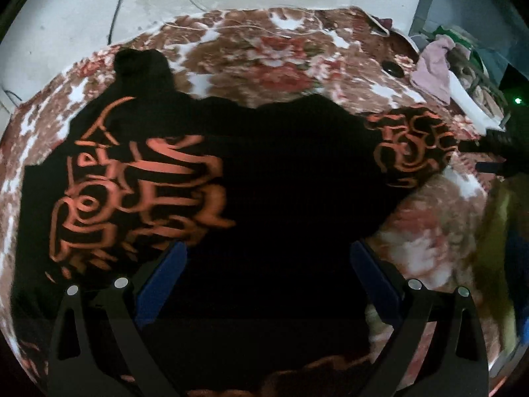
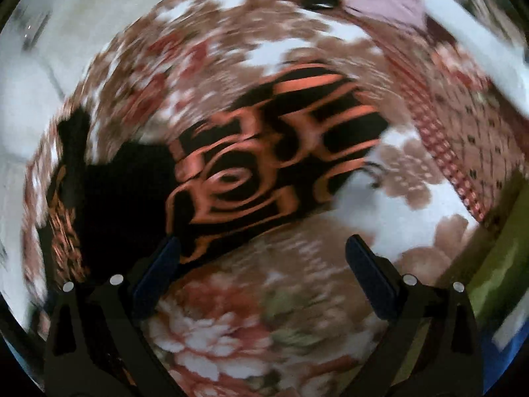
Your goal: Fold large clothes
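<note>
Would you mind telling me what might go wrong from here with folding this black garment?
The black garment lies bunched and uneven on the floral blanket, so a fold could trap wrinkles. The left gripper, jaws open above dark cloth, might also pinch the blanket. The right wrist view is motion-blurred; the open right gripper may miss the patterned sleeve.

Both my feeds are dim, the corners going black under fisheye vignette. My left wrist view is fairly sharp at center; the black shirt [image 1: 264,165] is crushed to featureless dark, only its orange print reads. Edges bend hard. A green LED [image 1: 518,100] flares at right. My right wrist view is heavily motion-smeared, the blanket [image 2: 231,330] pattern streaked.
</note>
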Demonstrator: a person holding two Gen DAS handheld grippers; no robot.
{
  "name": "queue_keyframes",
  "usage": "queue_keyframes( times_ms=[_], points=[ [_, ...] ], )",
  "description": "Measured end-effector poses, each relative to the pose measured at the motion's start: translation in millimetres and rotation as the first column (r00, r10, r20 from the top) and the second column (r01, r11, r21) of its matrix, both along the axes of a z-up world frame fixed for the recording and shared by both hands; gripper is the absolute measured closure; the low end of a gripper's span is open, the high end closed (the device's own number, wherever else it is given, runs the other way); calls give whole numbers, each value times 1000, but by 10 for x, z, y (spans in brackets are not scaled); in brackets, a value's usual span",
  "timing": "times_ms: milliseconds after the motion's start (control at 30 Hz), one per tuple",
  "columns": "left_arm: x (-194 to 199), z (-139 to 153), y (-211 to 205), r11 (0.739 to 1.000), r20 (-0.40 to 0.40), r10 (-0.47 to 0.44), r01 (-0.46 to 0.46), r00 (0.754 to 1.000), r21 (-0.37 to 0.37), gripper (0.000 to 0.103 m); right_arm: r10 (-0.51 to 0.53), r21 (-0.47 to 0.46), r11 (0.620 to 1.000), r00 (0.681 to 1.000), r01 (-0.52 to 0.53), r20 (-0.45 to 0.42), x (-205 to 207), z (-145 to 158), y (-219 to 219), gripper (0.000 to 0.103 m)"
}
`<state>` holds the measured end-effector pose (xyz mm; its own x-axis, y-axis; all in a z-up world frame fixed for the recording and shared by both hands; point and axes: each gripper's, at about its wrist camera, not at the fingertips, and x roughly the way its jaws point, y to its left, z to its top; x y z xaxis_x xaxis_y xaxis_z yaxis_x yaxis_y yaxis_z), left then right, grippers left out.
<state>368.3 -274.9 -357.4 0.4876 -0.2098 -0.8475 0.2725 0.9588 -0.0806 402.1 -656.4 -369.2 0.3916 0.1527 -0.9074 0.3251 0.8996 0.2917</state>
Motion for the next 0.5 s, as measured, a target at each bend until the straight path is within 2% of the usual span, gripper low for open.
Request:
queue_keyframes(
  times_ms=[167,267,333,367,500],
  points=[
    [-120,-118,-452,1000,-18,17,-17,1000,9,6,-125,211,970,992,119,13,117,-169,-868,5],
    [-148,-236,-698,999,-26,8,-7,1000,46,6,-185,363,916,983,169,11,223,-337,-1200,5],
    [-156,-297,-818,998,-31,0,2,1000,69,6,-215,495,848,977,191,-9,310,-522,-1337,5],
    [-158,-318,-852,997,-35,-1,4,999,75,6,-234,567,797,972,208,-27,352,-636,-1389,5],
    [-166,-378,-946,996,-44,-5,9,999,89,6,-305,731,629,949,266,-82,467,-960,-1489,5]
  ],
)
